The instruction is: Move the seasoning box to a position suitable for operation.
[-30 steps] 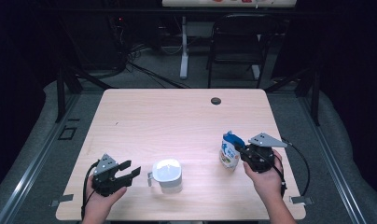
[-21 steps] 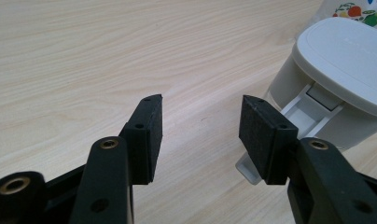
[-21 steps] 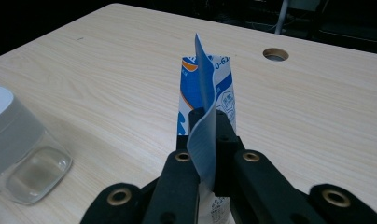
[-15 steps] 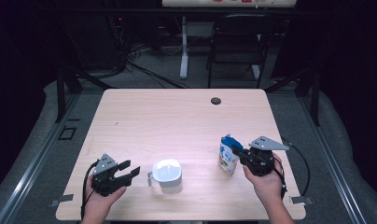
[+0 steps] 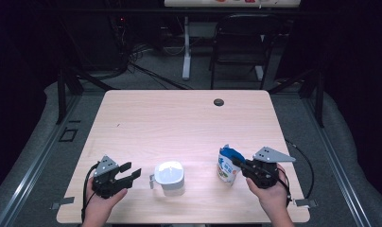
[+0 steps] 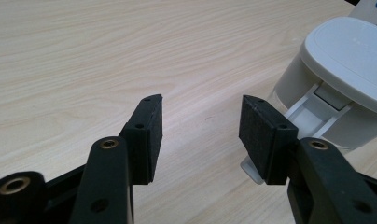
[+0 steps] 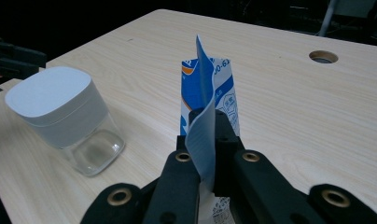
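My right tongs point(image 5: 239, 165) have slid the blue-and-white pouch point(image 5: 228, 166) slightly nearer, still pinching its top edge at the bench's point(image 5: 179, 123) front right; my left tongs point(image 5: 130, 171) gape beside the white-lidded jar point(image 5: 169, 178).

The table point(image 5: 179, 123) is pale matt wood grain, the pouch point(image 7: 210, 93) thin printed glossy paper or film, the container point(image 7: 65, 116) clear glossy below a matt white plastic lid point(image 7: 49, 91), the gripper pads point(image 6: 256, 126) rough black.
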{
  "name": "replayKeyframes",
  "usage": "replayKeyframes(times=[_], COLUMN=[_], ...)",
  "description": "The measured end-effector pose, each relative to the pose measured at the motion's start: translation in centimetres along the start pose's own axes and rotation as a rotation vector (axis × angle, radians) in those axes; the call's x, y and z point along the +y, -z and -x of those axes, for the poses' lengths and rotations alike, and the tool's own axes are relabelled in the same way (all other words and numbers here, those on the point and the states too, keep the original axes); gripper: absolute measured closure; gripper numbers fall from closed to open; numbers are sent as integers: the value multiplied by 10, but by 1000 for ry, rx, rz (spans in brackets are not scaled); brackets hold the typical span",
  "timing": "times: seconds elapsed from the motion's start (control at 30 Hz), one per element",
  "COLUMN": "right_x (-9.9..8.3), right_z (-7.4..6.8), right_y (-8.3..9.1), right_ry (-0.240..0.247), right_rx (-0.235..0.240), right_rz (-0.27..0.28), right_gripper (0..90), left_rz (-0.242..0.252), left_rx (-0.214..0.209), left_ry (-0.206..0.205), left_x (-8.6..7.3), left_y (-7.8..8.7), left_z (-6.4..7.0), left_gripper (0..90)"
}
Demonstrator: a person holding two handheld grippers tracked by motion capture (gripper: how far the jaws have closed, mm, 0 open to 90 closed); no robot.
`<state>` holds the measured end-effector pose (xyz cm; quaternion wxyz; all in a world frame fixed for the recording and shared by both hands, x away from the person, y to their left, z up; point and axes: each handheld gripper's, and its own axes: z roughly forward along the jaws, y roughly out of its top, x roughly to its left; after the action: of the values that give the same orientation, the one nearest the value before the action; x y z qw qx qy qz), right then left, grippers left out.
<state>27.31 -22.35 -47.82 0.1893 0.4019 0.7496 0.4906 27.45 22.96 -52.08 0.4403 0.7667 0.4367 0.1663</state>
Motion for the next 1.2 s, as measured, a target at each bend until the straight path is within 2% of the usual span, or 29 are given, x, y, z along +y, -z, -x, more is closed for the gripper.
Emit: replayKeyframes(times=[0.2, 0.43, 0.57, 0.77, 0.87, 0.97, 1.03, 1.1, 1.2], right_x=[-4, -5, -4, 0, 0, -3, -5, -6, -8], right_z=[-3, -7, -3, -4, -2, -1, -2, -3, -4], right_y=[3, 5, 6, 4, 4, 5, 5, 4, 2], right_ry=[-4, 20, 32, 70, 52, 29, 19, 5, 10], right_rx=[27, 66, 50, 20, 11, 23, 26, 31, 31], right_rz=[7, 3, -1, -10, 4, 22, 34, 62, 63], right_gripper=[900, 900, 900, 898, 891, 883, 853, 782, 713], left_rz=[0, -6, -9, -11, -23, -23, -24, -22, -25], left_rx=[1, 1, -2, 0, 0, 5, 5, 6, 5], left_ry=[2, 2, -4, -3, -7, -5, -5, -5, -7], left_x=[0, -1, -1, -2, -2, -3, -3, -3, -3], left_y=[0, -1, -3, -3, -3, -3, -4, -4, -4], left_z=[0, 0, 1, 1, 0, 0, 0, 0, 0], left_gripper=[501, 501, 501, 501, 500, 499, 498, 497, 496])
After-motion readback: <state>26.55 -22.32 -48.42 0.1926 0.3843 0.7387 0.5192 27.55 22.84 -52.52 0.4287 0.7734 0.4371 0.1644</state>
